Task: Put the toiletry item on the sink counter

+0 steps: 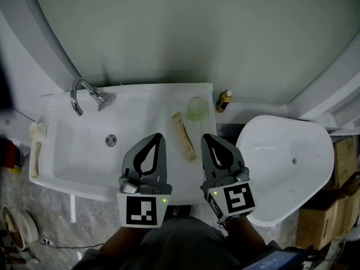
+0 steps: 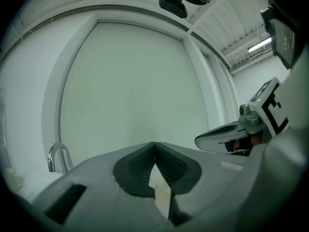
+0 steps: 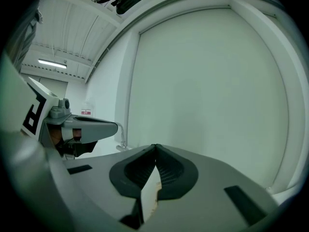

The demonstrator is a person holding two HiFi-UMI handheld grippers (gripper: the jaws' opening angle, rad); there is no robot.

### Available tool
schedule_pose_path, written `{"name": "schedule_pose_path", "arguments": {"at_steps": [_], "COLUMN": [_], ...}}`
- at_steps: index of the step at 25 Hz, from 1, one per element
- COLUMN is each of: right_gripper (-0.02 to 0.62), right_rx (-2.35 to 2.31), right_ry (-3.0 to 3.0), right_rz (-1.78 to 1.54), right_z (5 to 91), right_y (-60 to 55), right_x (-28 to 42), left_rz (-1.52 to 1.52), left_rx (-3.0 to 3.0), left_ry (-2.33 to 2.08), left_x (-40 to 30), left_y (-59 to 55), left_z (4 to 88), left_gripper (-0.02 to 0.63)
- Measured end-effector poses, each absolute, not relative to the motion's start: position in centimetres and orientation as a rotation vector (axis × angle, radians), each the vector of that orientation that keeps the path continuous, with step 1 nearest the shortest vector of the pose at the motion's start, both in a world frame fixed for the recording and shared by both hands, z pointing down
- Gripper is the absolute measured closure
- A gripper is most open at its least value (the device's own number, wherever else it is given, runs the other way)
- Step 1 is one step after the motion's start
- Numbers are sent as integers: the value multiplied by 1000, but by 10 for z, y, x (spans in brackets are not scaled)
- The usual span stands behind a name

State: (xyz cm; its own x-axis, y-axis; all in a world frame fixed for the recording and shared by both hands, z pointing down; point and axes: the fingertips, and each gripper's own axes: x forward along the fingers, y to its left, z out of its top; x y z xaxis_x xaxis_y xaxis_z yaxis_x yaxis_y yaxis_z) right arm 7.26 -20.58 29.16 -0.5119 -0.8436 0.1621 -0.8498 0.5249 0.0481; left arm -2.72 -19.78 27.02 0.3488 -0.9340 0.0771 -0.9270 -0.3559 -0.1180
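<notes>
A beige toiletry tube [image 1: 184,136] lies flat on the white sink counter [image 1: 163,96], right of the basin. Just behind it stands a pale green cup [image 1: 197,107]. My left gripper [image 1: 159,135] hovers over the basin's right side, left of the tube, jaws shut and empty. On the tube's other side my right gripper [image 1: 205,136] is also shut and empty. In the left gripper view the tips [image 2: 154,144] meet, and a strip of the tube shows through the gap below them. The right gripper view likewise shows shut tips [image 3: 155,146].
A chrome faucet [image 1: 84,93] stands at the basin's back left, with the drain [image 1: 111,140] in the middle. A small yellow bottle [image 1: 224,100] sits at the counter's right end. A white toilet bowl [image 1: 287,162] is to the right, cardboard boxes [image 1: 332,207] beyond it. Items hang at the sink's left edge [image 1: 37,145].
</notes>
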Motion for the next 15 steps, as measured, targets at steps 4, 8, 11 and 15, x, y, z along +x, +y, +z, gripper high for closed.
{"name": "schedule_pose_path", "arguments": {"at_steps": [4,8,11,15], "right_gripper": [581,581,581,581], "right_rx": [1458,1457,1461,1462], "right_ry": [-2616,-2616,-2622,-2621], "right_rz": [26,33,21,16], "right_z": [286,286,285,286], "right_y": [-201,-196,-194,-194], "right_x": [71,70,70,71], "left_rz": [-194,-185,-181,-178], "left_rx": [-2533,-2532,-2531,-2532], "left_ry": [1754,1758,1758,1752], "left_x": [-28,-28,-26,-25], "left_y": [-191,-187,-184,-184], "left_z": [268,267,268,268], "left_gripper": [595,595,595,595]}}
